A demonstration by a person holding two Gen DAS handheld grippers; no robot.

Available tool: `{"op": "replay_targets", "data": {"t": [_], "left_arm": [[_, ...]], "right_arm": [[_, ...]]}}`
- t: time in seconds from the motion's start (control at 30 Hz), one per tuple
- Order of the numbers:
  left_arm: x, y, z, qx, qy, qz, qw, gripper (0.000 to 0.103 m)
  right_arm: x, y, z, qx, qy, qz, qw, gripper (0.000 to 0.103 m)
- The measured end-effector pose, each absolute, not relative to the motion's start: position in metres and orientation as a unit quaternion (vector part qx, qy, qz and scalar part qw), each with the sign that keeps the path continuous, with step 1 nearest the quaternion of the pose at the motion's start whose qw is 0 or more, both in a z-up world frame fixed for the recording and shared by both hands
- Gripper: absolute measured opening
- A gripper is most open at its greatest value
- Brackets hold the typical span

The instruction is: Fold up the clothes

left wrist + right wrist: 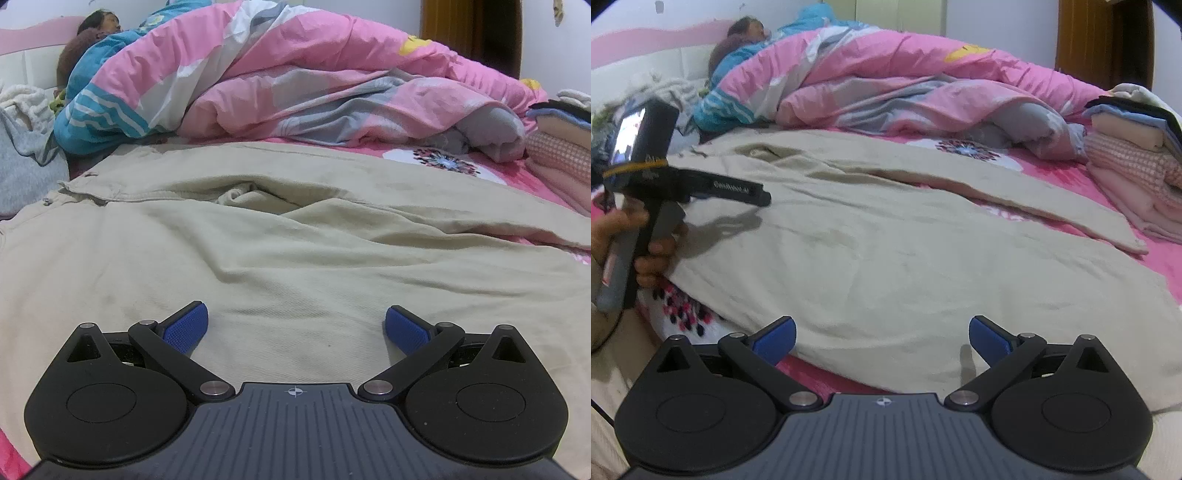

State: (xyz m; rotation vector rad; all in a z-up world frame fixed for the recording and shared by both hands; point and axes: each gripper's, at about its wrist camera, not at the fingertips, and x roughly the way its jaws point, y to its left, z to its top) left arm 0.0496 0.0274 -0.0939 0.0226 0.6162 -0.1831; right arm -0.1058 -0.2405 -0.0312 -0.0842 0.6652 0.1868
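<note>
Left hand-held gripper (295, 325): 2 blue-padded fingers (186, 326) spread wide apart, nothing between them, hovering over beige trousers (295, 251). From the right wrist view, the same left unit (753, 195) sits above the trousers' left edge, gripped by a hand (646, 254). Right hand-held gripper (882, 339): fingers (775, 339) likewise wide apart, empty, positioned at the trousers' near edge.

Trousers lie spread flat across the pink bed sheet (1071, 177), wrinkled, one leg (997, 195) angled toward the far right. Waistband end with a button (46, 201) lies at the left.

Behind the trousers: bunched pink quilt (314, 74) with a blue-striped section (103, 114). Stack of folded clothes (1137, 147) at the right edge of the bed. Grey garment (26, 162) at the far left.
</note>
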Motion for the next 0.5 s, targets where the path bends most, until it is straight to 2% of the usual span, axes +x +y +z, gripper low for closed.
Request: {"op": "replay_targets", "data": {"t": [0.5], "left_arm": [[0.006, 0.072, -0.097, -0.108, 0.243, -0.134, 0.955, 0.103]], "right_arm": [[-0.122, -0.265, -0.025, 0.056, 0.305, 0.131, 0.942, 0.094]]}}
